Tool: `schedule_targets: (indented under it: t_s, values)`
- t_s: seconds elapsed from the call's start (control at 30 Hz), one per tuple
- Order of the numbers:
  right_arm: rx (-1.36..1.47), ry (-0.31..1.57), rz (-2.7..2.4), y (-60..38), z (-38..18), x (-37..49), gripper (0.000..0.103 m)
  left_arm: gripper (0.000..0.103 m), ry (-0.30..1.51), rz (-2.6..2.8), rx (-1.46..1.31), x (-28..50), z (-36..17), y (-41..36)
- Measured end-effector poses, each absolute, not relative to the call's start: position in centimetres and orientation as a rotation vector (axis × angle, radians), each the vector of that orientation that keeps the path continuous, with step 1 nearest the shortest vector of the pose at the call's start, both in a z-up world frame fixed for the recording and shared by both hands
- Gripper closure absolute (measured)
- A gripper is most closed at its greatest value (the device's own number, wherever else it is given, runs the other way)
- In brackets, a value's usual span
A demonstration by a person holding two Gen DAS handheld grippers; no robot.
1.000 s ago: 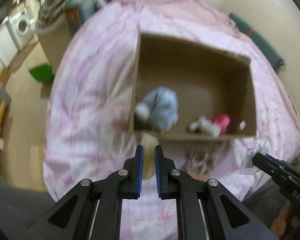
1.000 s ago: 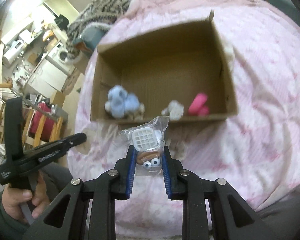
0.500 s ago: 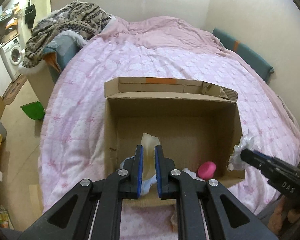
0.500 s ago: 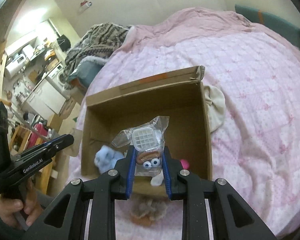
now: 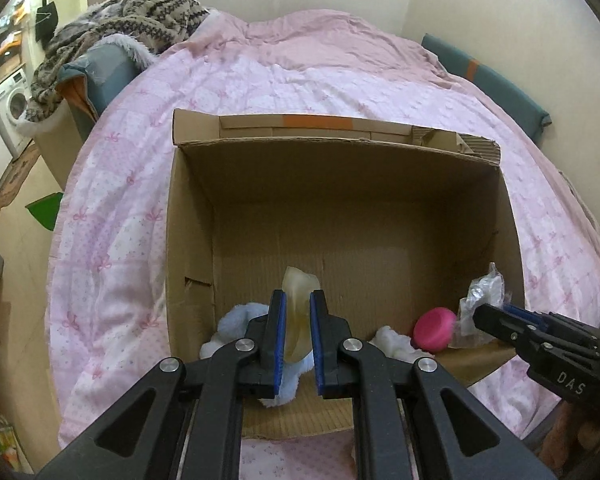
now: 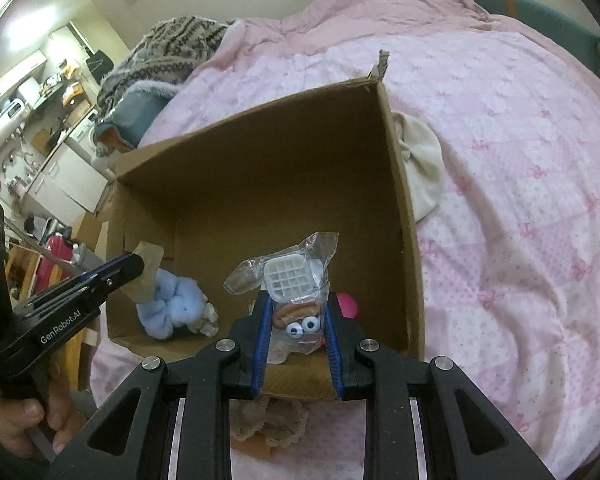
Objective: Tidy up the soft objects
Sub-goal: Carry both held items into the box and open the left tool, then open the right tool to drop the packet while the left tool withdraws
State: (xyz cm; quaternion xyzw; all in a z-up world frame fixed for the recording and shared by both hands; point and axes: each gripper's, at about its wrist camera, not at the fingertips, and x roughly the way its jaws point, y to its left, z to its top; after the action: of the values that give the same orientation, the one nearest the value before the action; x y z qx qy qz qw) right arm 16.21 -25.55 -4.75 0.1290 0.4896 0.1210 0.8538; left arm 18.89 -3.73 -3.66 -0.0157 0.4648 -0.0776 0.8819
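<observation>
An open cardboard box (image 5: 188,264) (image 6: 408,216) stands on the pink bed. My left gripper (image 5: 298,304) is shut on a pale yellowish soft piece (image 5: 298,320) and holds it over the box's near left part; it also shows in the right wrist view (image 6: 130,268). My right gripper (image 6: 296,304) is shut on a clear bag with a white grid toy and googly eyes (image 6: 288,284), held over the box's near right part; it also shows in the left wrist view (image 5: 484,312). Inside the box lie a light blue plush (image 6: 172,304), a white plush (image 5: 392,340) and a pink ball (image 5: 434,328).
A pink quilt (image 5: 112,220) covers the bed. A cream cloth (image 6: 418,164) lies against the box's right side. A knitted brown piece (image 6: 268,424) lies on the bed before the box. A patterned blanket (image 5: 140,4) sits at the far left corner.
Both grippers have moved forward and lower, from in front of the box to over its near edge, each still holding its object.
</observation>
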Motion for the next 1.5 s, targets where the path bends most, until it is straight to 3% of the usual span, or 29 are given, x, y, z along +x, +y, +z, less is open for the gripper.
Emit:
schedule_targets:
  t_s: [0.53,0.77,1.3,1.4,1.5]
  values:
    - [0.260,1.059,0.277,-24.9,-5.5,16.8,0.076,0.089,0.977,-0.198,-0.010,18.5,-4.1,-4.9]
    - [0.259,1.069,0.281,-24.8,-5.5,16.8,0.076,0.079,0.960,-0.193,0.010,18.2,-3.9,-5.3]
    - [0.279,1.068,0.285,-25.0,-5.7,16.8,0.076,0.072,0.939,-0.194,0.009,18.0,-3.5,-5.1]
    - [0.288,1.059,0.290,-25.1,-5.5,16.7,0.074,0.067,0.929,-0.201,-0.007,17.8,-3.1,-4.9]
    - [0.308,1.047,0.295,-25.5,-5.4,16.5,0.066,0.064,0.893,-0.209,-0.015,17.4,-2.3,-4.8]
